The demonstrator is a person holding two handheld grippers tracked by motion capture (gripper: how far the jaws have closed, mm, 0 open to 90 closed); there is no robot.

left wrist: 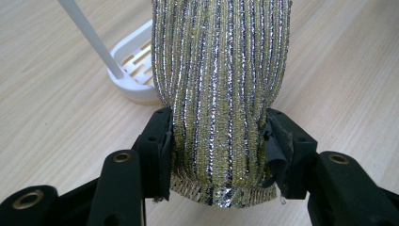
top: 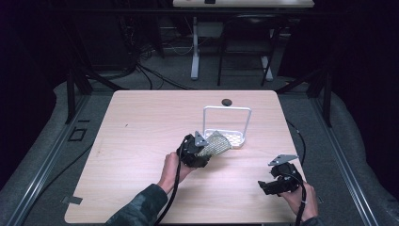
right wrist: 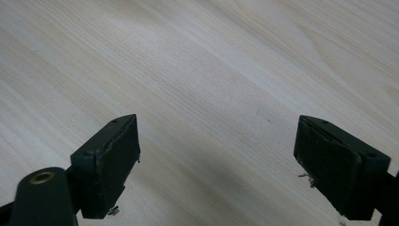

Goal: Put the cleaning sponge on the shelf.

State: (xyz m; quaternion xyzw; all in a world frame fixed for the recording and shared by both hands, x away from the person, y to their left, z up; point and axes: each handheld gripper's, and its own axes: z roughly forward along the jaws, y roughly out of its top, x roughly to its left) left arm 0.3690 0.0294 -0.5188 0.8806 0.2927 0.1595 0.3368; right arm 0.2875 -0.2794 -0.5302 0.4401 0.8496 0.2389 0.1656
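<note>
Table (top: 141, 141): pale wood-grain top, seen from the high view.

Left gripper (left wrist: 216, 141): jaws were closed against both sides of a metallic scouring pad (left wrist: 221, 84), a ribbed weave of gold and silver thread. In the high view the gripper (top: 200, 147) sat near the table's middle, with the pad (top: 215, 143) reaching toward a white rack.

White rack (top: 235, 137): slotted plastic base with a tall wire loop handle (top: 227, 109); it stood just beside the pad, and the pad's far end overlapped its base in the high view.

Right gripper (right wrist: 216, 160): jaws were spread wide with nothing between them, above bare wood at the near right edge (top: 277, 181).

Small dark disc (top: 227, 101): lay behind the rack.

No brand, label or writing could be read.
</note>
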